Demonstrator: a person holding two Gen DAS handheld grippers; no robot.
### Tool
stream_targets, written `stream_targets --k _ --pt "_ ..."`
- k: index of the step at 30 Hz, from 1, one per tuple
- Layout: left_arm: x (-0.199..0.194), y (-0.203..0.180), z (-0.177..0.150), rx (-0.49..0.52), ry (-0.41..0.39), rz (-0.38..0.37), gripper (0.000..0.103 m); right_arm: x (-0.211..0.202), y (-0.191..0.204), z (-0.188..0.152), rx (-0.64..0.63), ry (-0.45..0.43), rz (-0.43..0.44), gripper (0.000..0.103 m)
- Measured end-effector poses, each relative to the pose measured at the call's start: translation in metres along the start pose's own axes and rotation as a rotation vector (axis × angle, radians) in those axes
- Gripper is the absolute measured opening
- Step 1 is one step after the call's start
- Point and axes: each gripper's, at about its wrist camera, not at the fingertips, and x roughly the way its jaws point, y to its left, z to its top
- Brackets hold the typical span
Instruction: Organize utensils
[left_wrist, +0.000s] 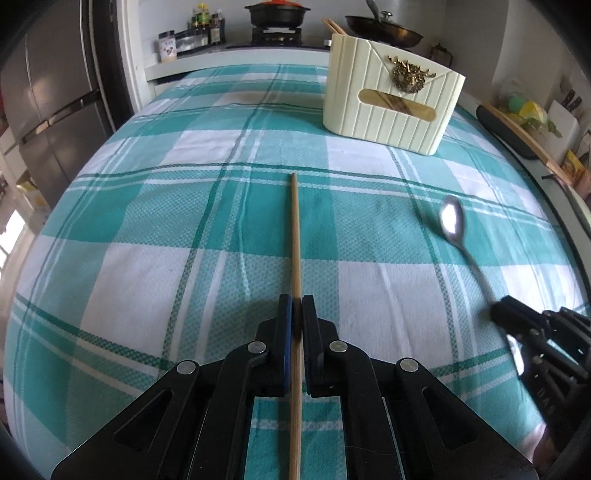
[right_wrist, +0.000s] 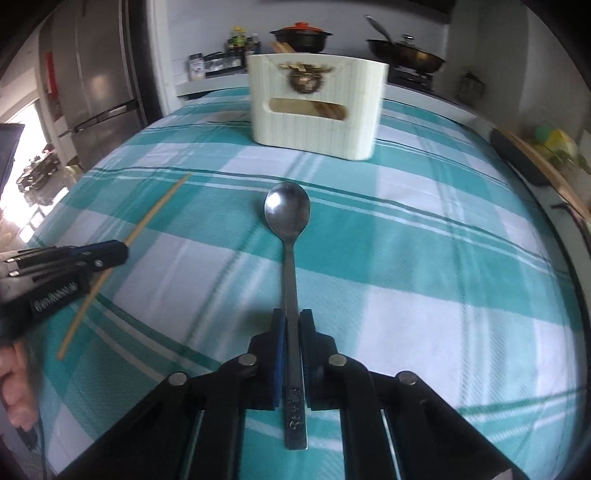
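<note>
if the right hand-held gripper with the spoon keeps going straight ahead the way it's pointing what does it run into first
Probably the cream utensil holder. The right hand-held gripper points its spoon almost straight at it, over bare checked tablecloth. Depth is hard to judge, and the spoon bowl would touch before the fingers.

Pretty bright, soft daylight overall, coming in from the blown-out window (right_wrist: 22, 177) at far left. Heavy fisheye bending plus dark vignette in the corners. The right wrist view is smeary with motion blur, and in the left one the spoon (left_wrist: 452, 219) has glare and blur.
</note>
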Motion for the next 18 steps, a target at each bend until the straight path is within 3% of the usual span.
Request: stream_targets --k 5,6,7,8,9,10,18 --pt "-0.005 0.008 -0.004 0.002 0.027 -0.041 0.006 -0.01 -0.024 -0.012 0.042 0.003 -0.01 0.008" --pt "-0.006 0.01 -0.004 0.0 0.036 -0.061 0.014 -0.012 -0.028 -0.014 0.052 0.004 -0.003 0.009" --pt "-0.007 0.012 -0.004 -0.005 0.046 -0.089 0.03 -0.014 -0.032 -0.015 0.064 0.001 0.015 0.011" --pt "-0.009 0.015 -0.003 -0.01 0.054 -0.114 0.04 -0.016 -0.035 -0.016 0.074 -0.002 0.03 0.016" --pt "-0.011 0.018 -0.002 -0.014 0.059 -0.139 0.056 -0.019 -0.039 -0.016 0.091 -0.01 0.044 0.032" --pt "-0.013 0.02 -0.001 -0.012 0.061 -0.156 0.061 -0.023 -0.043 -0.017 0.107 -0.023 0.052 0.046" --pt "-0.015 0.04 0.014 0.016 0.107 -0.218 0.062 -0.036 -0.053 -0.012 0.139 -0.046 0.077 0.047"
